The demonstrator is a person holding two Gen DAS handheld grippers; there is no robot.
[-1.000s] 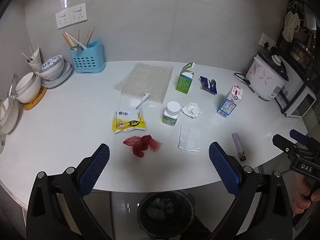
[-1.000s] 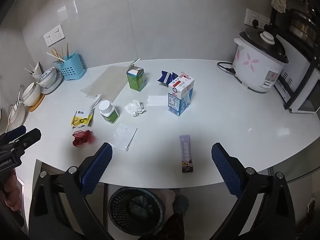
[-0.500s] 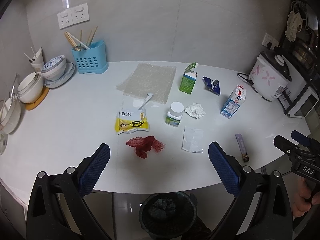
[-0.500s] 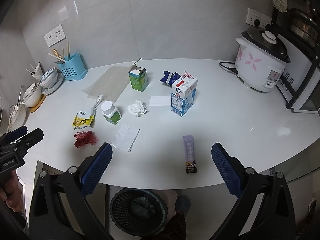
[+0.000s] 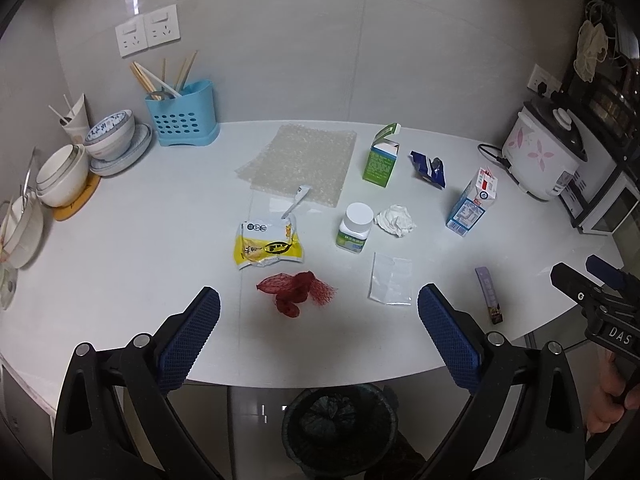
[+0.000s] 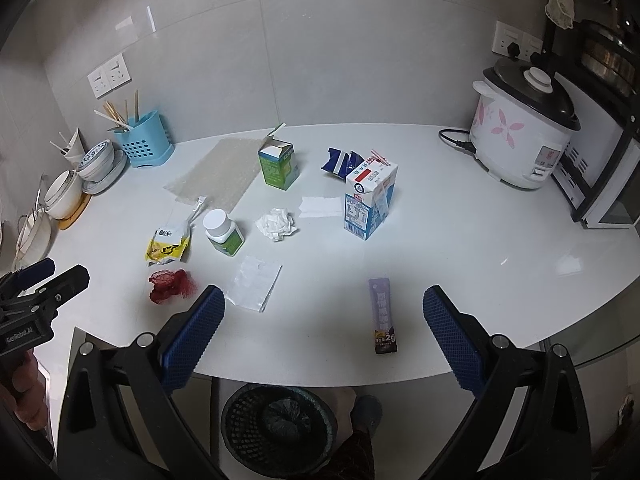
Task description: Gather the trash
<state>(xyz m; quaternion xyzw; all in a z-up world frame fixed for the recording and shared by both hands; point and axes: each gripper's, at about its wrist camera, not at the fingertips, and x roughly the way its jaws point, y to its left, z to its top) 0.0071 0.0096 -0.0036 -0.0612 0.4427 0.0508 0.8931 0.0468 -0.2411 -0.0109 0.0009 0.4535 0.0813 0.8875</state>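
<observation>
Trash lies scattered on the white counter [image 5: 132,236]: a red mesh net [image 5: 294,290], a yellow wrapper [image 5: 267,246], a clear plastic bag [image 5: 390,282], a crumpled tissue [image 5: 396,220], a white-capped bottle [image 5: 355,227], a green carton [image 5: 381,160], a blue wrapper [image 5: 428,163], a milk carton [image 6: 370,199] and a purple sachet [image 6: 383,321]. My left gripper [image 5: 318,338] hangs open over the counter's front edge, just short of the red net. My right gripper [image 6: 323,340] is open too, with the purple sachet between its fingers' line. A black mesh bin [image 6: 278,426] stands on the floor below.
A bubble-wrap sheet [image 5: 302,162], a blue utensil holder [image 5: 182,118] and stacked bowls [image 5: 108,140] occupy the back left. A rice cooker [image 6: 520,136] with its cord and an oven [image 6: 608,192] sit at the right. A person's foot shows beside the bin.
Both grippers have drifted slightly, so the counter items sit a little lower and more centred in view. Both stay open and nothing on the counter has moved.
</observation>
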